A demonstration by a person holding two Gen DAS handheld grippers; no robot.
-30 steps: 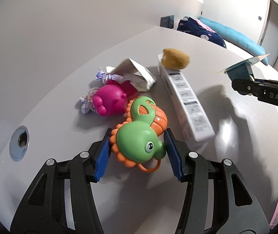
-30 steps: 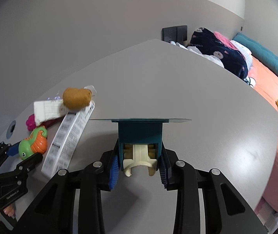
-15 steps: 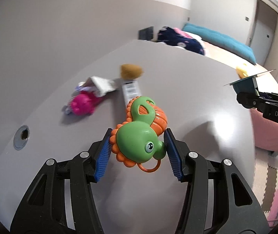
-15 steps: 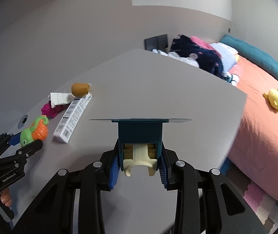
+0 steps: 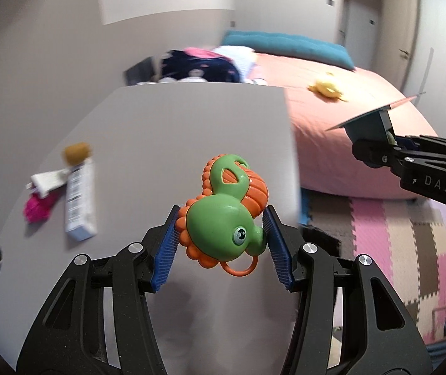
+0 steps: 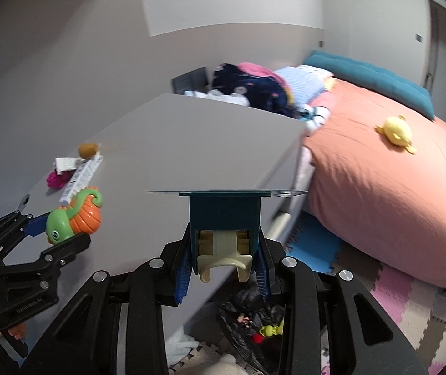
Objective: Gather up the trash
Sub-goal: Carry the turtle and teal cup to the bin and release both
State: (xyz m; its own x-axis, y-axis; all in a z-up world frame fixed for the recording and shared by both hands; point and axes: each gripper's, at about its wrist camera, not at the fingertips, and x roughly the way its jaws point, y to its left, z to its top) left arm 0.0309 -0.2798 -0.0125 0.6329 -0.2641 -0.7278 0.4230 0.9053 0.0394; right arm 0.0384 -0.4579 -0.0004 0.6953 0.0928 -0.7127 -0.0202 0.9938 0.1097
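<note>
A green and orange plastic toy (image 5: 223,228) hangs above the grey table (image 5: 191,131) near its right edge, with my left gripper (image 5: 221,218) shut on it, blue pads on both sides. The same toy (image 6: 73,215) shows at the left of the right wrist view. My right gripper (image 6: 224,262) is shut on a dark teal piece with a flat top plate and a cream clip (image 6: 224,215), held over the table's corner. In the left wrist view that gripper (image 5: 379,153) and the teal piece (image 5: 370,125) hang to the right, above the floor.
A long white box (image 5: 80,200), a brown lump (image 5: 76,153), a crumpled white wrapper (image 5: 48,181) and a pink toy (image 5: 37,209) lie at the table's left. A black bag (image 6: 254,318) with small items sits on the floor below. A bed (image 6: 379,203) stands to the right.
Both grippers have lifted and pulled away from the pile toward the table's right edge, each keeping its load. The pile has shrunk to the left; the bed, floor mats and black bag came into view.
</note>
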